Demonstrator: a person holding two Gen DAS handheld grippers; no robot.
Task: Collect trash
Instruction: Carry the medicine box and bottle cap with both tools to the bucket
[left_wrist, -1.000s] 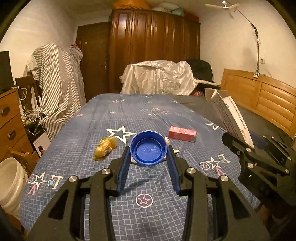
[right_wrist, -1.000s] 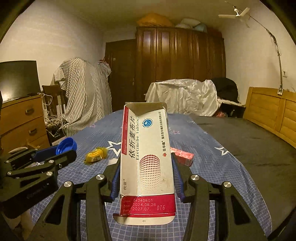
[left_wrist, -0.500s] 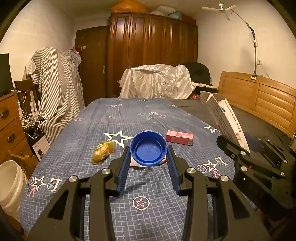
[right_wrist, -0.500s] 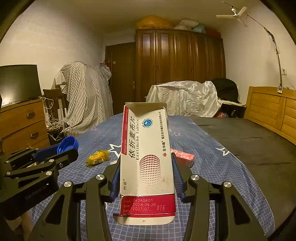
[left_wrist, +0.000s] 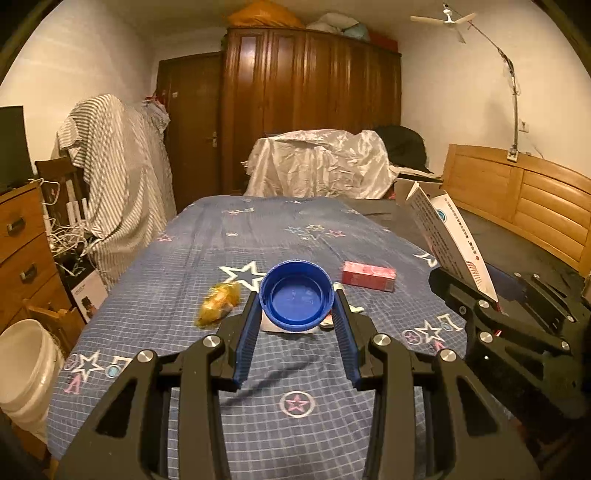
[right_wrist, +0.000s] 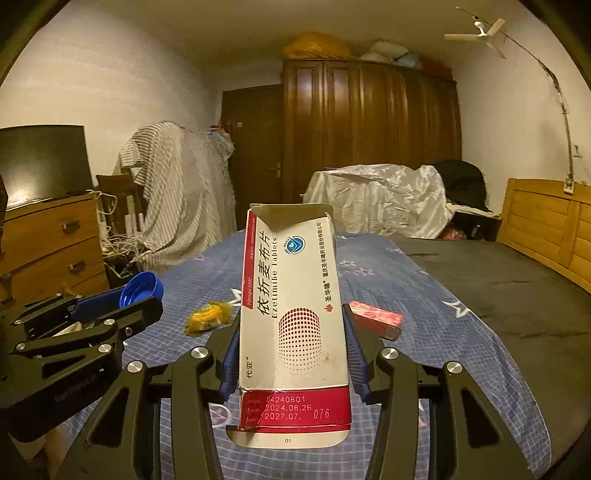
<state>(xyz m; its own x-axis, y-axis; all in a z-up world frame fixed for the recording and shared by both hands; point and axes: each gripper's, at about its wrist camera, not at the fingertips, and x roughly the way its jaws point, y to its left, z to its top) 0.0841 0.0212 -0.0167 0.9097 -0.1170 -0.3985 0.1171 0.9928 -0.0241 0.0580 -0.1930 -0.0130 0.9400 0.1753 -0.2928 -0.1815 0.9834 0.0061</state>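
Note:
My left gripper (left_wrist: 297, 306) is shut on a blue bottle cap (left_wrist: 296, 298) and holds it above the blue star-print bedsheet (left_wrist: 229, 243). My right gripper (right_wrist: 291, 325) is shut on a white and red medicine box (right_wrist: 293, 314), held upright with its top flap open. The box also shows in the left wrist view (left_wrist: 448, 236), and the cap in the right wrist view (right_wrist: 142, 288). A yellow wrapper (left_wrist: 218, 302) and a small red box (left_wrist: 368, 275) lie on the sheet beyond the grippers. A white scrap (left_wrist: 349, 308) lies partly hidden behind the left fingers.
A white bucket (left_wrist: 22, 365) stands on the floor at the bed's left corner. A wooden dresser (left_wrist: 18, 254) and a chair draped in striped cloth (left_wrist: 118, 173) are to the left. A wooden headboard (left_wrist: 524, 199) bounds the right side. A wardrobe (left_wrist: 310, 107) is at the far wall.
Both grippers have risen slightly and tilted up while keeping their holds. The trash on the sheet has not moved.

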